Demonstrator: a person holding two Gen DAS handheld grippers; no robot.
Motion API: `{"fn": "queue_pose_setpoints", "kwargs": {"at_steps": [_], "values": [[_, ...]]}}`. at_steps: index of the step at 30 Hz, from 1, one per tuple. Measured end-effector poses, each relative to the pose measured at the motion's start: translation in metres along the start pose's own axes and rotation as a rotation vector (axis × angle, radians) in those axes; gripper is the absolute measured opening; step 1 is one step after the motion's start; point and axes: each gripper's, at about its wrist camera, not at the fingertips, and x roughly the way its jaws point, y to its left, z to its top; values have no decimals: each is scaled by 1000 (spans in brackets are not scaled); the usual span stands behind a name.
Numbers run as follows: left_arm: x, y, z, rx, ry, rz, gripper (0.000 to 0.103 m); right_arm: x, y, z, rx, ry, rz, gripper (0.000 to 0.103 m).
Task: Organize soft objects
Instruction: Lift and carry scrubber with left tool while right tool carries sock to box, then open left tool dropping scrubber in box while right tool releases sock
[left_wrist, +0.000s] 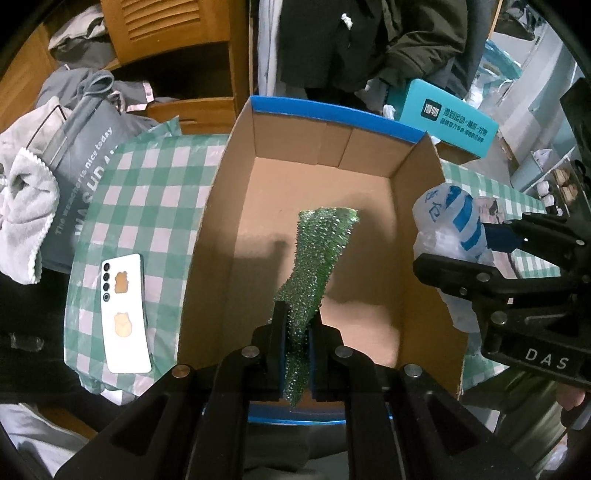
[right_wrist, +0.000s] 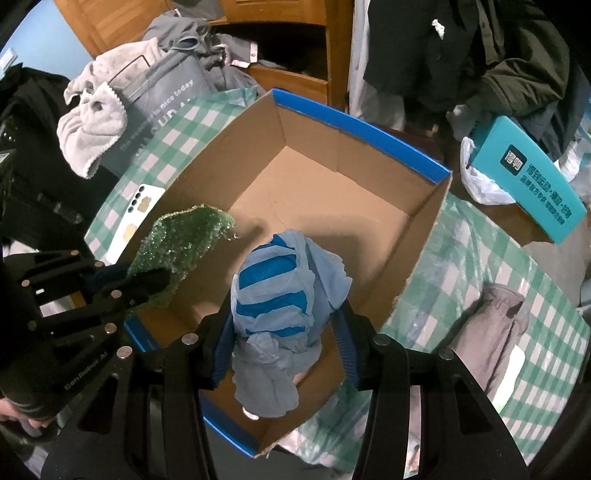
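An open cardboard box (left_wrist: 413, 236) with blue rims stands on a green checked cloth; it also shows in the right wrist view (right_wrist: 417, 243). My left gripper (left_wrist: 297, 325) is shut on a glittery green scouring cloth (left_wrist: 317, 254), held over the box's inside; the cloth also shows at the left in the right wrist view (right_wrist: 181, 240). My right gripper (right_wrist: 284, 325) is shut on a crumpled white and blue plastic bag (right_wrist: 284, 295), above the box's near end. In the left wrist view that bag (left_wrist: 450, 225) hangs beyond the box's right wall.
A white phone (left_wrist: 123, 310) lies on the cloth left of the box. A grey towel (left_wrist: 26, 214) and a grey bag (left_wrist: 85, 162) sit far left. A teal box (right_wrist: 532, 177) is at the back right. A grey cloth (right_wrist: 491, 332) lies right of the box.
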Motion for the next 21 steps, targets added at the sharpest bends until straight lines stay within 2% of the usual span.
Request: {"fn": "queue_pose_setpoints", "kwargs": {"at_steps": [1, 3, 5, 7, 11, 15, 21], "values": [[1, 1, 0, -3, 3, -4, 14, 0, 1, 0, 0, 1, -2, 51], [0, 2, -1, -14, 5, -11, 29, 1, 2, 1, 3, -1, -10, 59], [-2, 4, -2, -19, -9, -8, 35, 0, 2, 2, 3, -4, -16, 70], [-4, 3, -3, -12, -13, -2, 35, -1, 3, 1, 2, -14, -25, 74], [-9, 0, -3, -2, -13, 5, 36, -6, 3, 0, 2, -27, -27, 75], [-15, -3, -5, 11, -26, 14, 44, -14, 2, -2, 3, -40, -33, 75], [-26, -13, -6, 32, -43, 22, 50, -30, 0, -6, -5, -62, -50, 75]]}}
